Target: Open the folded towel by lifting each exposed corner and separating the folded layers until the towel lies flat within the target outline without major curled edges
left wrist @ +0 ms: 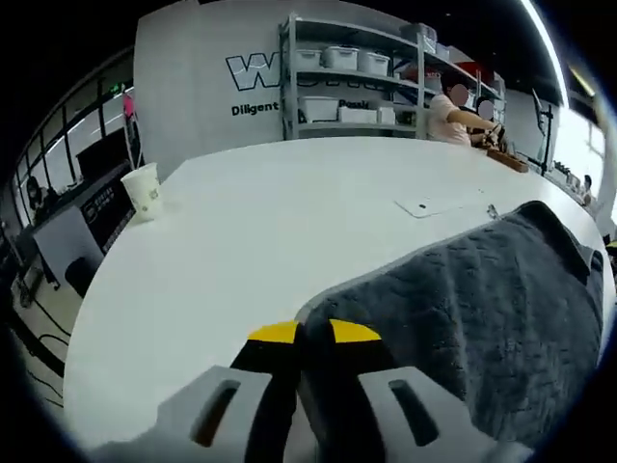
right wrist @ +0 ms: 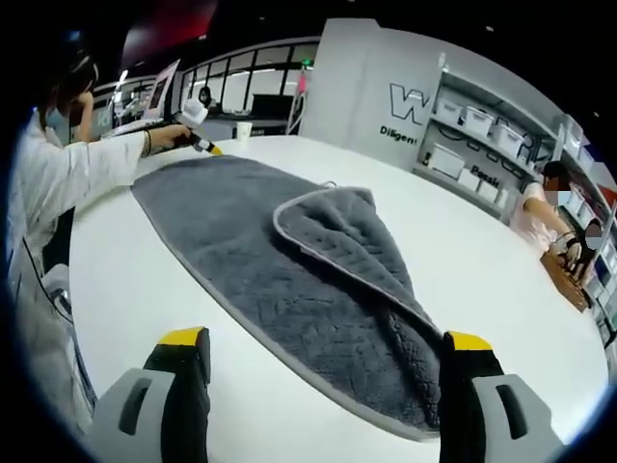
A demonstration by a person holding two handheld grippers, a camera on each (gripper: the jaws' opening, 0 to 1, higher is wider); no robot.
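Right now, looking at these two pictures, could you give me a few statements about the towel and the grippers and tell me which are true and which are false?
1. The grey towel lies fully flat. False: one corner is folded back over it.
2. The left gripper is shut on a towel edge. True.
3. The right gripper has its jaws closed together. False: they stand wide apart, holding nothing.
4. A paper cup stands on the white table. True.
5. The shelves behind the table are bare. False: they hold white bins.
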